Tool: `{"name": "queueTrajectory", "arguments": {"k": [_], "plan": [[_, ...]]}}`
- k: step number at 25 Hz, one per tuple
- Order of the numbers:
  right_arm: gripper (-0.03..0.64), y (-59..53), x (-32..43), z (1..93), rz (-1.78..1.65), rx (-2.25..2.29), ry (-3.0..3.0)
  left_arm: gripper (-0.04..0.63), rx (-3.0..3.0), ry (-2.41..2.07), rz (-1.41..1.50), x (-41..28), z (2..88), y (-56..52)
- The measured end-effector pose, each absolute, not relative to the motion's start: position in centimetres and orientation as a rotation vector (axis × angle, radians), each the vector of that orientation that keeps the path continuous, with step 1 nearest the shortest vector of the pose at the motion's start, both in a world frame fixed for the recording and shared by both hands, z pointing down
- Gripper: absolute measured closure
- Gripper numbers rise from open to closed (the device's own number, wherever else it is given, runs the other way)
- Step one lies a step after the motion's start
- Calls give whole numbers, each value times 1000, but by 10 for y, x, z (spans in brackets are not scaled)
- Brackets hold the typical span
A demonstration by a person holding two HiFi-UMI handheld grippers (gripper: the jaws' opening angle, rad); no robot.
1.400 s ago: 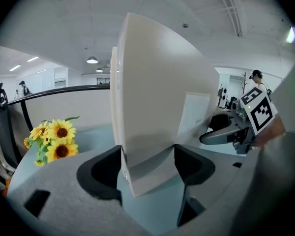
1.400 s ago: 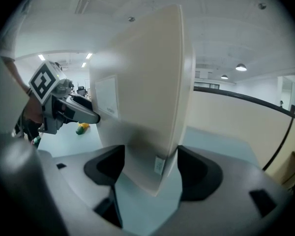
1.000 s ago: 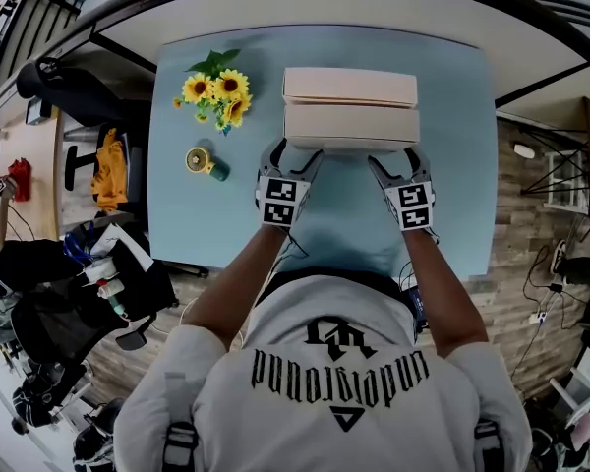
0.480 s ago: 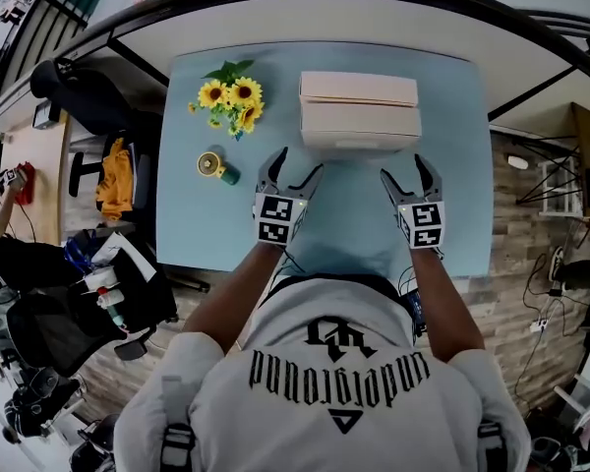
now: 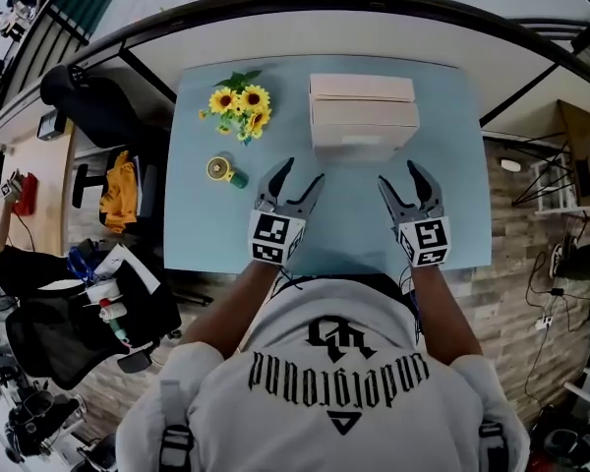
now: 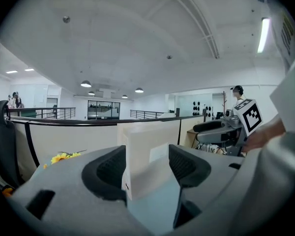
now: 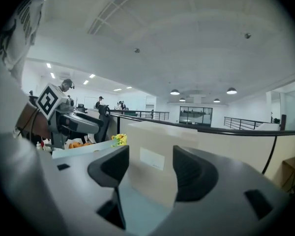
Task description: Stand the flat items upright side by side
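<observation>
Two flat beige boxes stand upright side by side on their long edges at the back of the light blue table (image 5: pixel 206 224), the rear box (image 5: pixel 362 88) right behind the front box (image 5: pixel 364 126). My left gripper (image 5: pixel 300 172) hovers over the table, short of the front box's left end. Its jaws are closing with nothing between them. My right gripper (image 5: pixel 400 173) mirrors it near the right end, jaws also closing on nothing. In the left gripper view the front box (image 6: pixel 147 146) shows beyond the jaws (image 6: pixel 146 167). The right gripper view shows the box (image 7: pixel 152 154) past the jaws (image 7: pixel 148 170).
A bunch of sunflowers (image 5: pixel 241 106) lies at the table's back left. A small yellow and green roll (image 5: pixel 222 171) sits just left of my left gripper. A black chair (image 5: pixel 88 106) and clutter stand off the table's left side.
Both grippers have drawn back from the front box's lower corners toward the person and now hang apart from it. The boxes stay upright.
</observation>
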State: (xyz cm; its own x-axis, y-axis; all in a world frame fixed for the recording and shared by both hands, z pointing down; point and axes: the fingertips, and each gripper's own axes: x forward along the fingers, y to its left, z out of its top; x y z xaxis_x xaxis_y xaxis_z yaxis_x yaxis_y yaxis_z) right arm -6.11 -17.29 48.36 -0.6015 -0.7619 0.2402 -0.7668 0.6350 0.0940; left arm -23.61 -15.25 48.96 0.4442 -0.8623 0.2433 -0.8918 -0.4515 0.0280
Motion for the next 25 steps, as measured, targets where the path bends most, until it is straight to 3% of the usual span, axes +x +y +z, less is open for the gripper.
{"name": "queueTrajectory", "arguments": {"k": [8,12,15,25], "plan": [[508,-132,-73,448,-41,1165,-2679,515,2628,-1490,187,-228,468,-126],[568,-118,-68,444,-52,1130,-2692,585,2637,-1507,163,-224,459,-112],[612,-105,-63,439,-74,1081,-2722,597,2628,-1528,152,-220,455,-98],[612,-31,-11,409,-118,913,-2818,597,2639,-1531,123,-164,430,-13]]}}
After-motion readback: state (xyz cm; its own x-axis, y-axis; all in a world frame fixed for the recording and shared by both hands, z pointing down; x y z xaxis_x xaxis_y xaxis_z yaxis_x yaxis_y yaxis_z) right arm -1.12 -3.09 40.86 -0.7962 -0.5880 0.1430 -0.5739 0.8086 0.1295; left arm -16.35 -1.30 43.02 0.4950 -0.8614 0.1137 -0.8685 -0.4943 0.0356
